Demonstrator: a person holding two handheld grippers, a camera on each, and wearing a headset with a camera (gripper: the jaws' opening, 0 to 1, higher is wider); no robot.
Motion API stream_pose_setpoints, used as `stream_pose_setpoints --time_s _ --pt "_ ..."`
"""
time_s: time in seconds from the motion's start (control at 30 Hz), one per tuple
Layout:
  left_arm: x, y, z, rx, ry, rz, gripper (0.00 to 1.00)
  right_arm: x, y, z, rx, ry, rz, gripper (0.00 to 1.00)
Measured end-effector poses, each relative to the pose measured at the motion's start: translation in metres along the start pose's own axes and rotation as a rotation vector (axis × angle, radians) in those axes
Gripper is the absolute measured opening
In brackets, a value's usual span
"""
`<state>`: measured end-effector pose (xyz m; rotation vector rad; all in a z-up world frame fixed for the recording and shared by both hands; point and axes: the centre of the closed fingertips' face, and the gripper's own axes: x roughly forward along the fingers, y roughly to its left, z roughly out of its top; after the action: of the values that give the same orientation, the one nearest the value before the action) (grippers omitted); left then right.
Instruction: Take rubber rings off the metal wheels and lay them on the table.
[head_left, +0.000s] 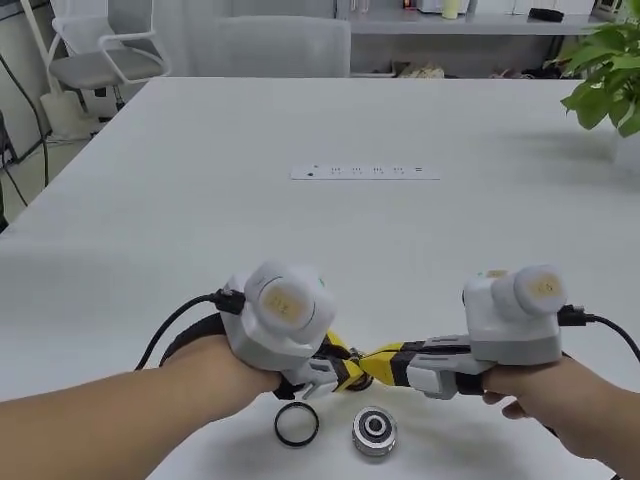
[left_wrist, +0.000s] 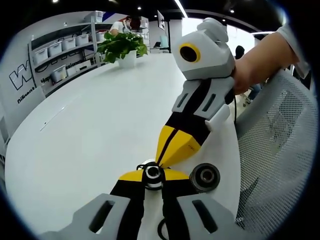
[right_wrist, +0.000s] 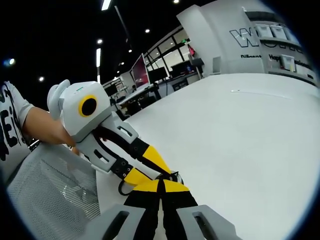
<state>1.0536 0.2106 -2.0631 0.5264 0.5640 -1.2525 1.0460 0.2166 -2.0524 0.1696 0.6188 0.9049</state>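
One rubber ring (head_left: 297, 424) lies off on the table (head_left: 300, 250) beside a bare metal wheel (head_left: 375, 430); my left gripper (left_wrist: 152, 177) pinches a second wheel (left_wrist: 153, 172), my right gripper (right_wrist: 161, 184) with jaws pressed together at its rim (ring grip: cannot tell).

Matt black rubber ring (head_left: 296, 424), shiny metal wheel (head_left: 375, 430), smooth matt white table (head_left: 300, 250).

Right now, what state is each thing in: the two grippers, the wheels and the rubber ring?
left gripper: shut on the held wheel.
held wheel: clamped between the left jaws; I cannot tell whether its ring is on or off.
right gripper: shut, tips at the held wheel.
second wheel: lying flat on the table, free.
rubber ring: off, lying flat beside the second wheel.
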Motion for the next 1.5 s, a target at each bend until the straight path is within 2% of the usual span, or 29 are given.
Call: stream_pose_setpoints --time_s 0.1,0.17,0.6,0.93,1.13,1.3,1.5 --pt "0.0 0.0 0.0 0.0 0.0 -0.001 0.07 -0.001 0.002 0.0 0.002 -0.003 0.009 0.0" --pt "0.0 0.0 0.0 0.001 0.0 -0.001 0.07 -0.003 0.008 0.002 0.03 -0.015 0.039 0.0" --pt "0.0 0.0 0.0 -0.004 -0.005 -0.001 0.07 -0.002 -0.004 -0.002 0.002 0.007 -0.016 0.0" --pt "-0.001 -0.001 0.001 0.003 -0.013 -0.006 0.08 -0.004 -0.013 -0.004 0.009 0.02 -0.05 0.0" --pt "0.0 -0.001 0.002 0.034 -0.013 -0.007 0.08 -0.005 -0.013 -0.005 0.012 0.027 -0.046 0.0" --pt "-0.001 0.001 0.001 0.003 -0.014 -0.005 0.09 -0.005 -0.012 -0.005 0.013 0.031 -0.043 0.0" --pt "-0.001 0.001 0.001 0.016 -0.011 -0.008 0.1 -0.005 -0.011 -0.004 0.016 0.029 -0.04 0.0"
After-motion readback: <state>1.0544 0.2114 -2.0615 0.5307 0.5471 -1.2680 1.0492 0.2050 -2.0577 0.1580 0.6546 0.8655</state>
